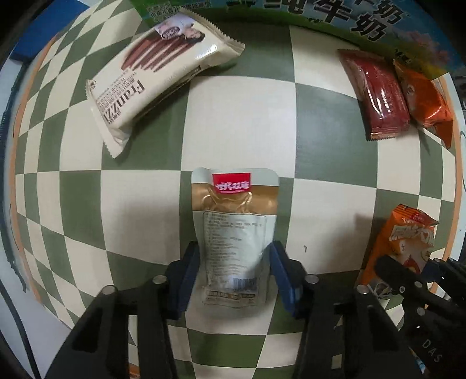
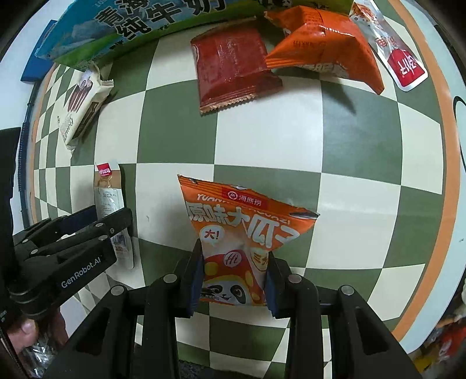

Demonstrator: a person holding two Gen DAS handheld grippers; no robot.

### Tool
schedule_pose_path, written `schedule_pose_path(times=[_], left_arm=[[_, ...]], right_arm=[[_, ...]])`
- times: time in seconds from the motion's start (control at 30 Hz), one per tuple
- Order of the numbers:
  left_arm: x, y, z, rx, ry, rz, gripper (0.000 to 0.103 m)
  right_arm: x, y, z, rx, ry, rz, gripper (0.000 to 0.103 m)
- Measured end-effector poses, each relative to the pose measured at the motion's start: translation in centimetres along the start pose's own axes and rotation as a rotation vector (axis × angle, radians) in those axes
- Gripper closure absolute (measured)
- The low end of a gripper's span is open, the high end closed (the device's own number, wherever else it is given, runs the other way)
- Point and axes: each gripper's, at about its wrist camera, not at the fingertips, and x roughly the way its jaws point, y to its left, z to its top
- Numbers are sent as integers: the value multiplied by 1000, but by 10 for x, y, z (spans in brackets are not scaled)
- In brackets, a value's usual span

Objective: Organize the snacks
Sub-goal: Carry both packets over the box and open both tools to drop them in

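The milk carton (image 1: 335, 17) at the far edge is cut off by the frame top in both views, so only part of its print shows. The sachet (image 2: 390, 43) at far right is clipped at its far end. The pale pouch (image 1: 233, 233) has back print too small to read, and its near end sits between the left tongs (image 1: 233, 280). A blurred red-orange shape (image 2: 448, 341) at near right cannot be made out.
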Motion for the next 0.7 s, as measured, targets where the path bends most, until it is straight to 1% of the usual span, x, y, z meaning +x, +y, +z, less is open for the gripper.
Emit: schedule_pose_path(times=[0.07, 0.13, 0.2, 0.3, 0.33, 0.4, 0.43, 0.47, 0.57, 0.7], left_arm=[[-7, 0, -6, -6, -13, 2, 59], [-28, 6, -14, -8, -15, -4, 59], [-38, -2, -26, -10, -22, -10, 59], [-49, 0, -29, -13, -35, -23, 59], [-61, 5, -35, -13, -48, -29, 59], [-76, 4, -38, -6, -63, -35, 59], [-84, 3, -39, -4, -77, -45, 59], [-94, 10, -45, 0, -90, -53, 59], [-121, 9, -49, 13, -135, -75, 59], [-176, 4, -50, 36, -224, -116, 59]], right_arm=[[-2, 0, 0, -4, -7, 1, 65], [-4, 0, 0, -4, -12, 4, 65], [-5, 0, -2, -3, -18, 10, 65], [-11, -2, -4, -5, -28, 18, 65], [-14, -2, -4, -5, -30, 22, 65], [-19, -3, -4, -7, -35, 29, 65], [-22, -3, -4, -9, -38, 33, 65], [-25, -3, -4, -10, -42, 38, 66], [-43, -1, -4, -17, -57, 68, 66], [-86, 2, 1, -40, -113, 114, 66]])
